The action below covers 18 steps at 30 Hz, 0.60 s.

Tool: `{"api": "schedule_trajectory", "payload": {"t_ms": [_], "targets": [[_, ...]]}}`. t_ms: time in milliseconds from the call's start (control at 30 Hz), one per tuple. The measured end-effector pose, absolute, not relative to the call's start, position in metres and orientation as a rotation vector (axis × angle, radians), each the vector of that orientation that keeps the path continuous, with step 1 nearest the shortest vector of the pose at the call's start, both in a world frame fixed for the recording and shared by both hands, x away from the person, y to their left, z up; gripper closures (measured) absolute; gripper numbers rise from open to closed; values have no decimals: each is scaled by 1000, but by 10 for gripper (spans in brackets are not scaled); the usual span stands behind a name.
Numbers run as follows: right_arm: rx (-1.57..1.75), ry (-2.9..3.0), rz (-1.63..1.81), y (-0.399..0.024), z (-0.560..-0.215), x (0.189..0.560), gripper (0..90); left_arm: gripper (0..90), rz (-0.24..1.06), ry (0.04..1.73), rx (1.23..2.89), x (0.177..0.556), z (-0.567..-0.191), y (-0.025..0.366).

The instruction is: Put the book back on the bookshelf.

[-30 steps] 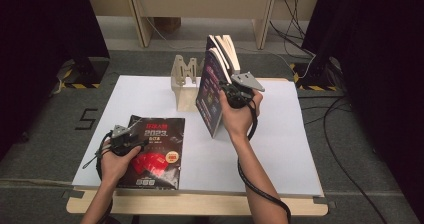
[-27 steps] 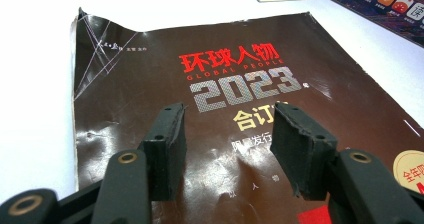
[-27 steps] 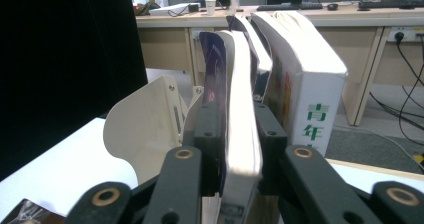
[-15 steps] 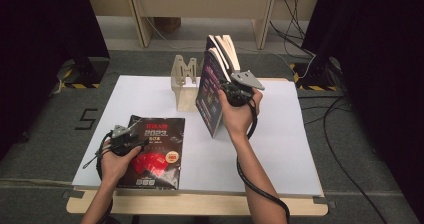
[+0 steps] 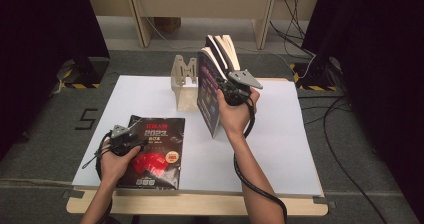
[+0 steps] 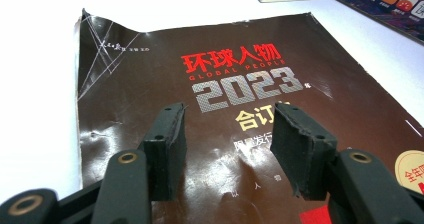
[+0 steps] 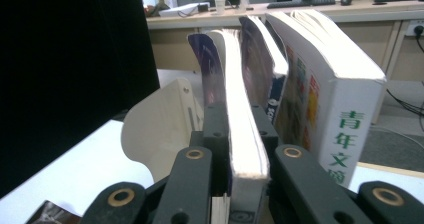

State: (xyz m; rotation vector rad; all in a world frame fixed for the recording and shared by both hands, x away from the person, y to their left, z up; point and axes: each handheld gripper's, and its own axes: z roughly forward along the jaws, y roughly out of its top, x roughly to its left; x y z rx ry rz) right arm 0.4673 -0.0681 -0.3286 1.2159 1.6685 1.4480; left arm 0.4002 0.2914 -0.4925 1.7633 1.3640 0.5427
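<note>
Right gripper [image 5: 226,90]: raised over the middle of the white table [image 5: 290,149], jaws just closing and now clamped from both sides on the fore-edge of a purple-covered book [image 5: 208,96]. The book stands upright on its lower edge, tilted slightly, directly ahead of the gripper; in the right gripper view its white page block [image 7: 243,134] fills the gap between the jaws.

Neighbouring books [image 7: 320,99]: upright just beside the held one, on its far side from the bookend.

Wooden bookend [image 5: 184,79]: on the table just left of the held book.

Left gripper [image 5: 131,140]: resting low over the near-left corner, jaws apart and gripping nothing.

Dark "2023" magazine [image 6: 240,89]: flat beneath the left gripper, cover up.
</note>
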Motion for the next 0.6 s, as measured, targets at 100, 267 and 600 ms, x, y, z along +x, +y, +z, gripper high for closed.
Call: {"api": "schedule_trajectory", "payload": {"t_ms": [100, 267, 600], "targets": [[1211, 1658, 1465, -66, -329, 468, 833, 469, 543, 1363, 1764, 400, -492, 292], [1206, 1639, 1488, -63, -329, 468, 834, 469, 545, 1365, 1762, 400, -492, 292], [1175, 1598, 1504, -60, -323, 468, 834, 470, 549, 1363, 1761, 400, -491, 293]]}}
